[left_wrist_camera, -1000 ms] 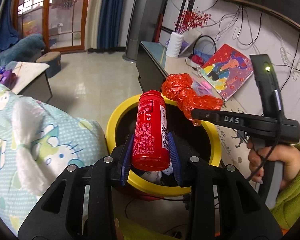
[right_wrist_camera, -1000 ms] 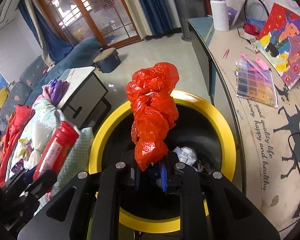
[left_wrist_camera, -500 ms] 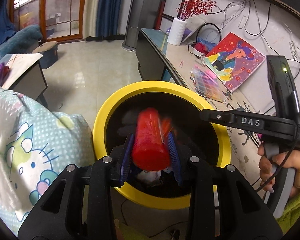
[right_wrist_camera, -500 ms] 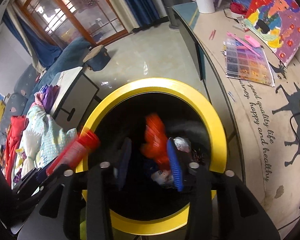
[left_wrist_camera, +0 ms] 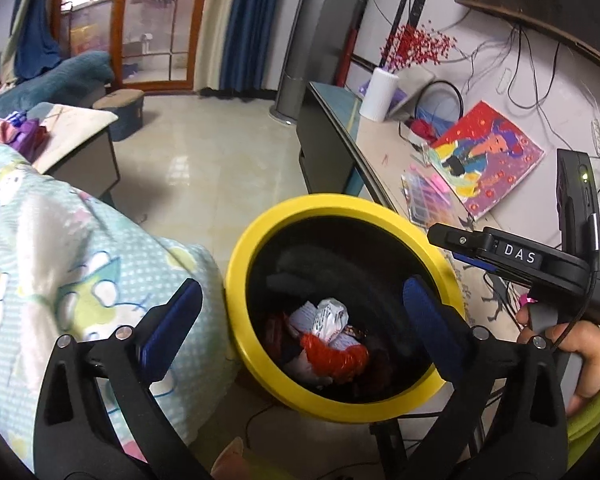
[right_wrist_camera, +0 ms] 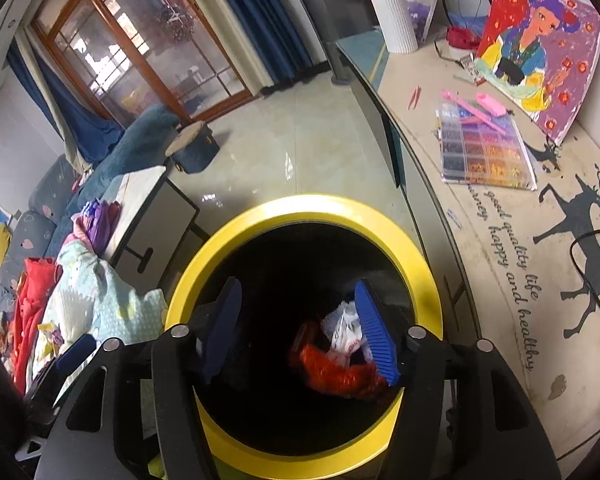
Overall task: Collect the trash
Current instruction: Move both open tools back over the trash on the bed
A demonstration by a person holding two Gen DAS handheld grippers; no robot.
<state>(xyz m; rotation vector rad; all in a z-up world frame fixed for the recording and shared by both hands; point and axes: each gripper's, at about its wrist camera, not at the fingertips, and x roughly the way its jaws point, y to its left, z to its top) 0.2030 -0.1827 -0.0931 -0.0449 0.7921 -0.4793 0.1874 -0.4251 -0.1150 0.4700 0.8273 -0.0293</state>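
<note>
Both claws, left (left_wrist_camera: 300, 316) and right (right_wrist_camera: 298, 330), just released, gape empty over the bin (left_wrist_camera: 256, 236), red trash apparently inside.

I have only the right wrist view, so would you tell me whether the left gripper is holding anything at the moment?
Observer: No. The left gripper has just been opening; its jaws stand wide above the yellow bin with nothing between the pads.
Operator: Thank you. How does my right gripper look from that side?
Observer: The right gripper reaches over the bin's rim, and a hand in a green sleeve grips its handle. Its jaws have just been opening too.
Operator: Is its unit powered?
Observer: A small green light glows on the black unit above the handle.
</note>
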